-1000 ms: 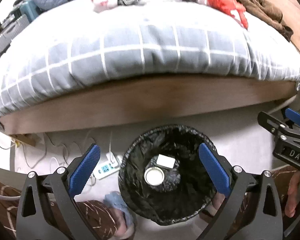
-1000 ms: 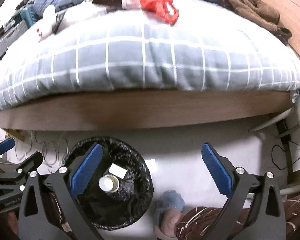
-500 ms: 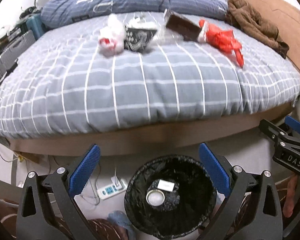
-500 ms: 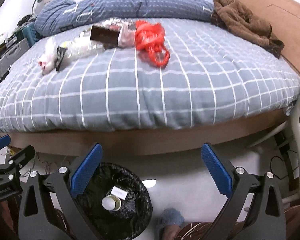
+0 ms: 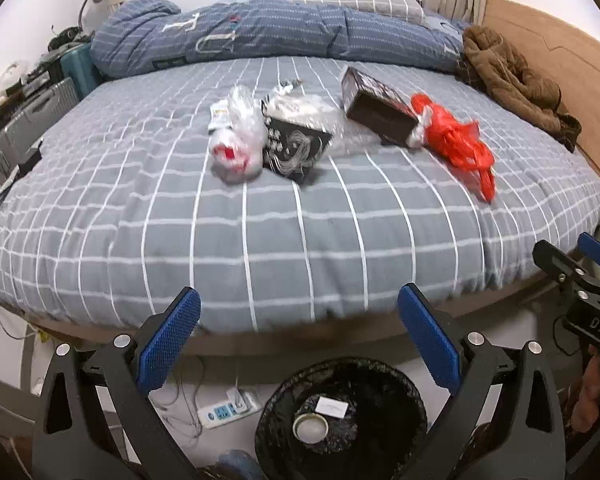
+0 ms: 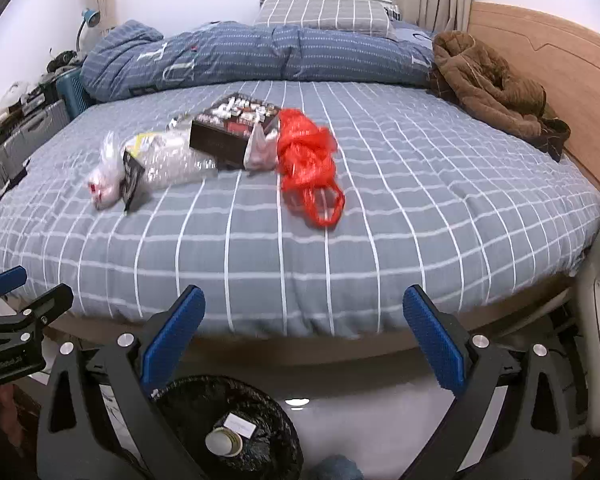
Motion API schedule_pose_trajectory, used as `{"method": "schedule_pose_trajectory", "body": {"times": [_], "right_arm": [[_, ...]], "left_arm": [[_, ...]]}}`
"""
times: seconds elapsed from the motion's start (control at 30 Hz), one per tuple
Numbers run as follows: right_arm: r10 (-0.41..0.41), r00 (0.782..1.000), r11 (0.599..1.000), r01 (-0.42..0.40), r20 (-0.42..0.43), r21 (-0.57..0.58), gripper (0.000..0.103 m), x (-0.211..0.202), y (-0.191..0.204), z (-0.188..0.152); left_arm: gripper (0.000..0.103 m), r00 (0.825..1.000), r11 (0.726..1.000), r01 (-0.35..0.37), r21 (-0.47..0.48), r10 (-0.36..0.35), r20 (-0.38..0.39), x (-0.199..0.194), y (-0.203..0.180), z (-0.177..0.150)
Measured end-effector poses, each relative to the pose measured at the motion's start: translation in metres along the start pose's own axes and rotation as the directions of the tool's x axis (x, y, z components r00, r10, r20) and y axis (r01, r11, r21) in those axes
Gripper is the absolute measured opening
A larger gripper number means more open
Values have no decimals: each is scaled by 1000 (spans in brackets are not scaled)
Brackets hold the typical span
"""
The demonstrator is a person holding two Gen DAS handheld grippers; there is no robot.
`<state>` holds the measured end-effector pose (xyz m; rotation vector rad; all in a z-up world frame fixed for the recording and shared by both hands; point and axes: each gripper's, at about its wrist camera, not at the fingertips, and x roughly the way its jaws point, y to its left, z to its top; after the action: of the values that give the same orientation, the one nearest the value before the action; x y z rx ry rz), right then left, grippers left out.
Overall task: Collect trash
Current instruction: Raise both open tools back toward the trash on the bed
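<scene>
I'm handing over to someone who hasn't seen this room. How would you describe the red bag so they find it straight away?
Start at the bed with the grey checked cover and find the cluster of trash in its middle. The red plastic bag is the crumpled item at the right end of that cluster, beside the dark box, its handle loops trailing toward the foot of the bed. It is the only bright red item there.

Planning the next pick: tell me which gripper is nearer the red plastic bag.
Right. The red plastic bag lies ahead of the right gripper; from the left gripper it sits off to the right.
</scene>
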<state>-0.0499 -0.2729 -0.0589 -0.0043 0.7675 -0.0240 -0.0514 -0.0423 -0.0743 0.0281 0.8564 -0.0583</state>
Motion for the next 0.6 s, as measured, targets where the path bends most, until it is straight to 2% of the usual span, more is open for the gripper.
{"method": "schedule_pose_trajectory", "body": {"times": [0.37, 0.6], "right_arm": [[3, 999, 1000, -2, 41, -16, 95, 16, -4, 53], [2, 1000, 999, -1, 12, -34, 91, 54, -4, 81]], "left_arm": [[97, 999, 999, -27, -30, 29, 43, 19, 25, 56], [97, 998, 998, -51, -34, 52, 24, 52, 43, 84]]}}
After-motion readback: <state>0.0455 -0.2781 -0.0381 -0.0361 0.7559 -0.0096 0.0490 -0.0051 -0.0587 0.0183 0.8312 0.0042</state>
